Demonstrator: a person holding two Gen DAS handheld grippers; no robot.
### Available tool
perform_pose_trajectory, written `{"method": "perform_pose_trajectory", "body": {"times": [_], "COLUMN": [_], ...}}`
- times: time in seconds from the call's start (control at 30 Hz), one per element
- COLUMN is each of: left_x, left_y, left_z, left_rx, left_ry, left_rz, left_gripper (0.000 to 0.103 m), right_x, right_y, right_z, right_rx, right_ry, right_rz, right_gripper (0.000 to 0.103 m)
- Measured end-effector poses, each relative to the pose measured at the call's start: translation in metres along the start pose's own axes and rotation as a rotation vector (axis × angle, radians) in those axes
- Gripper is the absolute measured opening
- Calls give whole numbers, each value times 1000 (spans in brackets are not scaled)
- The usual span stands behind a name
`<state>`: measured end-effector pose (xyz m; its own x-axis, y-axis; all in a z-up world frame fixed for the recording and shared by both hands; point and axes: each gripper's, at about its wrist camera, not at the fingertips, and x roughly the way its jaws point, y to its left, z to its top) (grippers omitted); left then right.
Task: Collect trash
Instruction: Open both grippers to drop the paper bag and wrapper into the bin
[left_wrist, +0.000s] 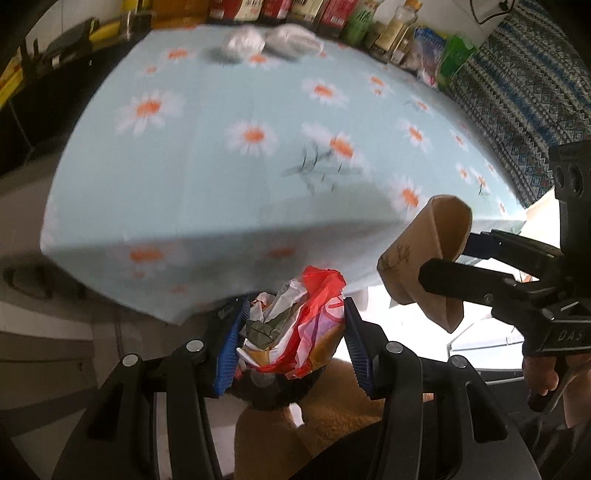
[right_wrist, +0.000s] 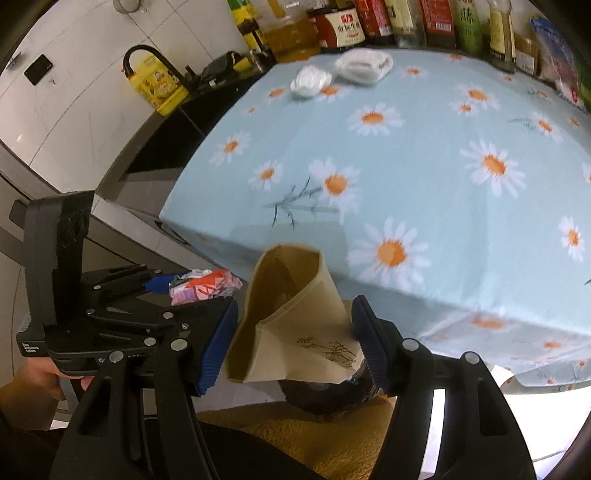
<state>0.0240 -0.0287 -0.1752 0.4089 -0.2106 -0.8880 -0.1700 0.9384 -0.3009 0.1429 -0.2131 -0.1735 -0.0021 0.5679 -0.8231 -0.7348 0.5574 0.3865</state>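
Crumpled red-and-white wrapper (left_wrist: 295, 325) clamped in left claw (left_wrist: 291, 347), off the near edge of the surface (left_wrist: 207, 155). Tan paper bag (right_wrist: 295, 321) clamped in right claw (right_wrist: 295, 343) alongside. Two white crumpled wads (right_wrist: 310, 81) lie on the far side, by the bottles (right_wrist: 369, 22).

wrapper (left_wrist: 295, 325): crinkled glossy plastic
bag (right_wrist: 295, 325): smooth matt brown paper
tablecloth (right_wrist: 424, 155): soft matt printed cloth
pads (right_wrist: 218, 350): ribbed blue rubber
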Motion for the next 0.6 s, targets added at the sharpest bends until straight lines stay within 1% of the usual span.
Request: {"method": "perform_pose_trajectory", "body": {"times": [0.2, 0.37, 0.4, 0.43, 0.5, 0.6], "left_x": [18, 26, 27, 28, 30, 30], "left_y": [10, 16, 17, 19, 21, 25], "left_z": [-19, -27, -27, -28, -28, -27], "left_rx": [-25, -37, -39, -46, -56, -66], "left_ry": [59, 99, 105, 121, 132, 136], "left_rz": [-10, -18, -21, -32, -25, -12], "left_gripper": [49, 49, 51, 57, 64, 64], "right_x": [17, 24, 24, 24, 24, 21], "right_y": [-1, -3, -3, -3, -5, -5], "right_z": [-14, -21, -21, -22, -20, -18], "right_rx": [19, 41, 43, 51, 74, 78], "right_ry": [54, 82, 86, 90, 88, 78], "right_rz": [-8, -1, 6, 20, 36, 31], "right_gripper": [65, 67, 69, 71, 74, 75]}}
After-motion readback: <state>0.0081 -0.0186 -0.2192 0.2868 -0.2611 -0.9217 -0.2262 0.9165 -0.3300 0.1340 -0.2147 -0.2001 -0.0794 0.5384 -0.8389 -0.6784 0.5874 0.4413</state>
